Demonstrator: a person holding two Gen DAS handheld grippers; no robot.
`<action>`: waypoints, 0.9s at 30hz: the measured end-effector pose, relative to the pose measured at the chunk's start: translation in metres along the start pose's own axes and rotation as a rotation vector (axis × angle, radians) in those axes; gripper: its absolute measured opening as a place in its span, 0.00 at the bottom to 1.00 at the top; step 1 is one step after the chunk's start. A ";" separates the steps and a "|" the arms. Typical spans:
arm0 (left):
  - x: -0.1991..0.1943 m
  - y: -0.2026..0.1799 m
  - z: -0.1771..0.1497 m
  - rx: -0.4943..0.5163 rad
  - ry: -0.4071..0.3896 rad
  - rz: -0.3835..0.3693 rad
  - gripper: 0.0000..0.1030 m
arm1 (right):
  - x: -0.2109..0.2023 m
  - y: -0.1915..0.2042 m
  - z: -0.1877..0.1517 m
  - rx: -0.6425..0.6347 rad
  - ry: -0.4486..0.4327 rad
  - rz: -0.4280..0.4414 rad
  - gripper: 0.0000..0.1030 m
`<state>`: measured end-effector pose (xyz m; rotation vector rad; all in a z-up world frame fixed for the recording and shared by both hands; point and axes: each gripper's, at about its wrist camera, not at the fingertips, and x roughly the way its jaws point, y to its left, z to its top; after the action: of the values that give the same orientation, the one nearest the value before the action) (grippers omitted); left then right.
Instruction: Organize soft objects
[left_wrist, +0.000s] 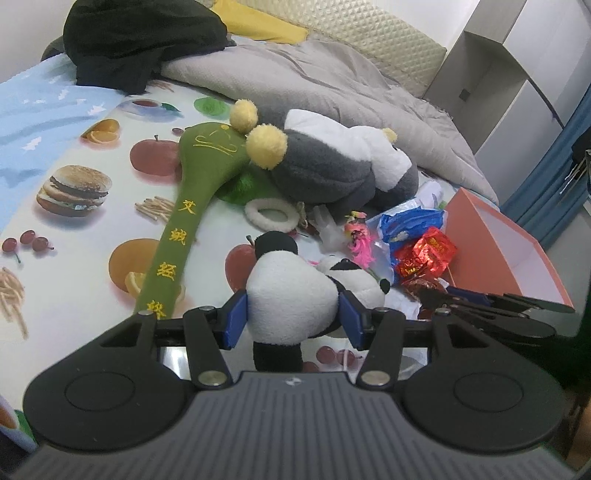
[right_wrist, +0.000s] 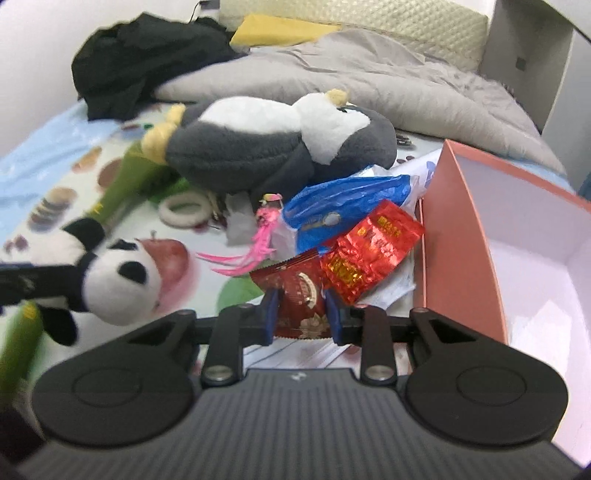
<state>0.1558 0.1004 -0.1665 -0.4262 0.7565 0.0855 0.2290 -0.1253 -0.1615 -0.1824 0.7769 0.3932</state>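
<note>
Panda plush (left_wrist: 291, 299) sitting squeezed in my left gripper (left_wrist: 293, 317), above the bed (left_wrist: 92, 236) | my right gripper (right_wrist: 301, 319) pinching the dark red packet (right_wrist: 301, 295) | packet lying beside the pink box (right_wrist: 461, 240), grey plush (right_wrist: 266, 147) behind.

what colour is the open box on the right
Salmon pink outside, white inside; the box shows best in the right wrist view.

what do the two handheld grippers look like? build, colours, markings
Both match: the left gripper and right gripper have black linkage arms with silver pivot pins, blue pads on the fingers, round black discs either side, and a ribbed grey body with a small logo.
</note>
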 end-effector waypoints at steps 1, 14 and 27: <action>-0.003 -0.003 0.000 0.006 0.002 0.000 0.57 | -0.004 0.000 -0.001 0.013 0.002 0.008 0.30; -0.032 -0.037 -0.001 0.089 0.029 -0.026 0.57 | -0.069 -0.001 -0.019 0.110 -0.014 0.043 0.31; -0.053 -0.085 0.026 0.157 -0.025 -0.084 0.57 | -0.119 -0.023 0.013 0.134 -0.126 0.017 0.31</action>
<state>0.1531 0.0377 -0.0849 -0.3065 0.7143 -0.0476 0.1698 -0.1755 -0.0671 -0.0247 0.6784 0.3638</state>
